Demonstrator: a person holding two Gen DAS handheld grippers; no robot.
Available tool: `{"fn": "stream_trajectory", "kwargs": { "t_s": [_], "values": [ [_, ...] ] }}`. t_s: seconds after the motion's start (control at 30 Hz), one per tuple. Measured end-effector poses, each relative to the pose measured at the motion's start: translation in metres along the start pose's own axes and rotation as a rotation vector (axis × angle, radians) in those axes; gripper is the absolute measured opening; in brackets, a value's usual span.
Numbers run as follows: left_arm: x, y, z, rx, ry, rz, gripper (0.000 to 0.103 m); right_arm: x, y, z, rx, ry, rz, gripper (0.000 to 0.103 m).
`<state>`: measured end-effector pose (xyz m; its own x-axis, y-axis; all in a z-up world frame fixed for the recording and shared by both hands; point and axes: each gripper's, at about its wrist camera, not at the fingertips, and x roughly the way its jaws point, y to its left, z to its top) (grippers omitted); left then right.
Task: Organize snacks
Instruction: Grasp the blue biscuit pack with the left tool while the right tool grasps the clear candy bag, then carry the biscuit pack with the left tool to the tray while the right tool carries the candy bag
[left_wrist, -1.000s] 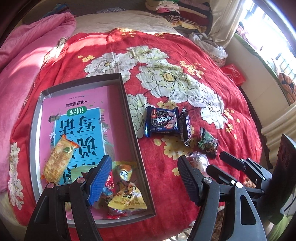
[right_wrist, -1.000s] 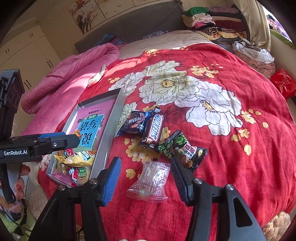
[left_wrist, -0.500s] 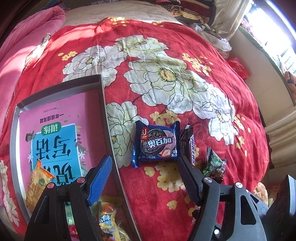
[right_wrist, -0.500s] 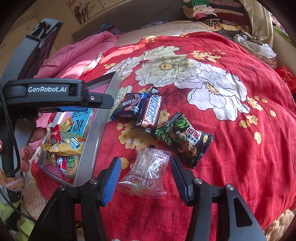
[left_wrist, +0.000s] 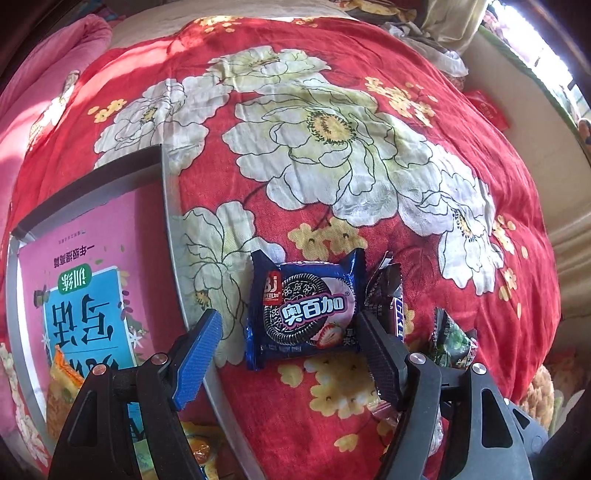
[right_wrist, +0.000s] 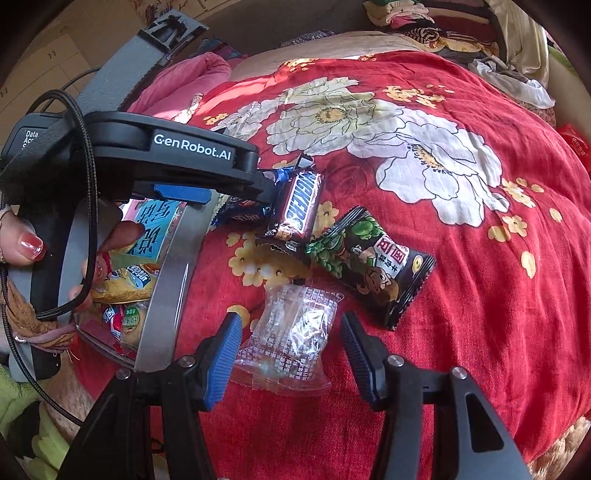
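Observation:
A blue cookie packet (left_wrist: 303, 314) lies flat on the red flowered bedspread (left_wrist: 332, 129), just right of the grey tray (left_wrist: 173, 258). My left gripper (left_wrist: 289, 325) is open and points steeply down, one pad on either side of the packet, neither pressing it. A Snickers bar (left_wrist: 388, 299) and a green-and-black packet (left_wrist: 452, 343) lie further right. In the right wrist view a clear plastic packet (right_wrist: 291, 339) lies between the fingers of my open right gripper (right_wrist: 291, 325). The Snickers bar (right_wrist: 301, 206) and the green-and-black packet (right_wrist: 369, 258) lie beyond it.
The tray holds a pink book (left_wrist: 85, 258) and several snack packets (right_wrist: 125, 284) at its near end. A person's hand (right_wrist: 26, 243) holds the left gripper's handle. A pink quilt (left_wrist: 55, 74) lies at the left, folded clothes (right_wrist: 424, 22) at the bed's far end.
The left gripper has swung right, from over the tray to astride the cookie packet, and has come lower. The right gripper sank a little around the clear packet.

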<state>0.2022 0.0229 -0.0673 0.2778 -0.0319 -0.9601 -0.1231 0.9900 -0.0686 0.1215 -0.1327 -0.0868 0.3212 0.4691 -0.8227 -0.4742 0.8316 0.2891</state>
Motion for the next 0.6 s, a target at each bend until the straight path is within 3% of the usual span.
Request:
{"fn": "stream_trajectory", "kwargs": {
  "t_s": [0.37,0.43,0.53,0.6],
  "values": [
    [0.025,-0.007,0.009,-0.041,0.029,-0.033,0.076,0.023,0.016,-0.002,-0.136,0.045,-0.104,0.055],
    [0.026,-0.007,0.010,-0.047,0.012,-0.040,0.068,0.024,0.020,-0.004,-0.174,0.051,-0.121,0.054],
    [0.026,-0.008,0.009,-0.049,0.017,-0.053,0.059,0.022,0.021,-0.005,-0.182,0.052,-0.103,0.045],
    [0.023,-0.006,0.007,-0.057,0.013,-0.070,0.058,0.019,0.019,-0.006,-0.176,0.044,-0.081,0.042]
  ]
}}
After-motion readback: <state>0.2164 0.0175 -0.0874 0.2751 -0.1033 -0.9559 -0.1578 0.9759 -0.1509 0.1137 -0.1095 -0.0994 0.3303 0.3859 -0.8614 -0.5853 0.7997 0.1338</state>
